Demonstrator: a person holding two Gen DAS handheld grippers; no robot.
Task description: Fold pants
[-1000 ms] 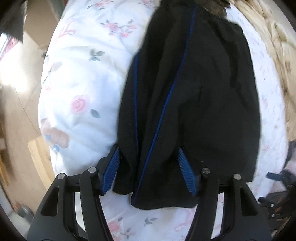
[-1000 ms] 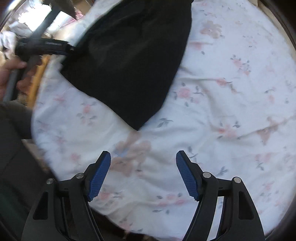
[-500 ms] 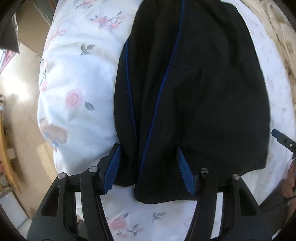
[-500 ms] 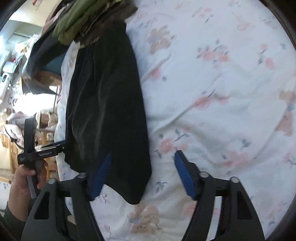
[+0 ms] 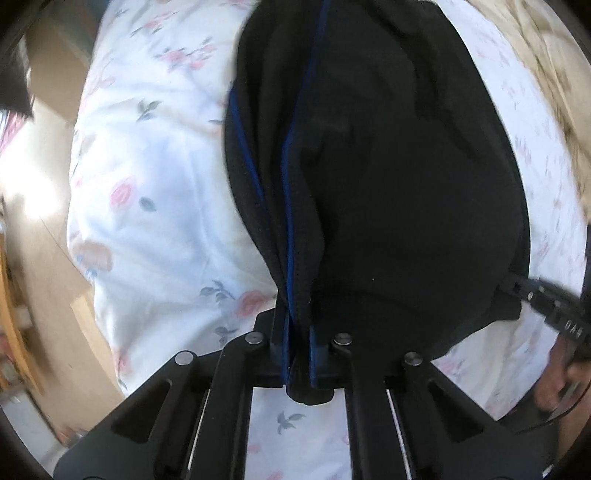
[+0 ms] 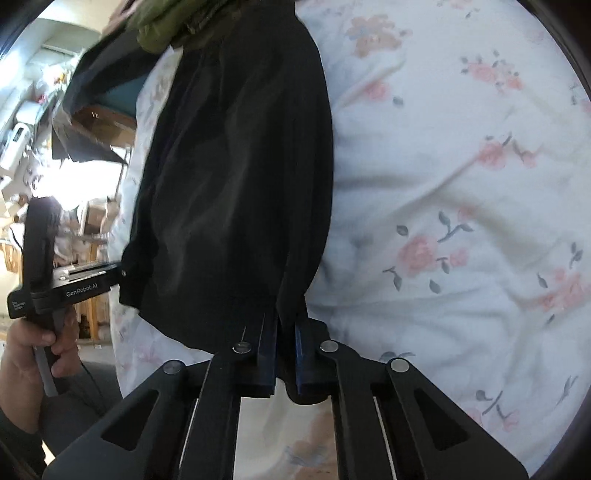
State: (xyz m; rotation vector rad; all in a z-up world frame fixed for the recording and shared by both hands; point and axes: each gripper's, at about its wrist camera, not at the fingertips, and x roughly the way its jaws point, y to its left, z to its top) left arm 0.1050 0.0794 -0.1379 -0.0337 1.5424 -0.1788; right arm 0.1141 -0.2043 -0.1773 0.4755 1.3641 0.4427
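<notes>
On floral bedsheet (image 6: 461, 192), black pants (image 5: 388, 166) pinched by left tool (image 5: 298, 343) and right tool (image 6: 285, 347); green clothes (image 6: 166, 22) beyond.

Black pants (image 5: 388, 177) with blue side piping lie lengthwise on a floral sheet, their near hem bunched and lifted at two corners, folds running up the left side.

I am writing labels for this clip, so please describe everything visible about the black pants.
The black pants are of soft, matte fabric with thin blue piping along the side seams. They lie lengthwise on the floral bedsheet, bunched where held. The left gripper is shut on the hem corner at the piping; the right gripper is shut on the opposite corner. The far end meets an olive garment.
</notes>
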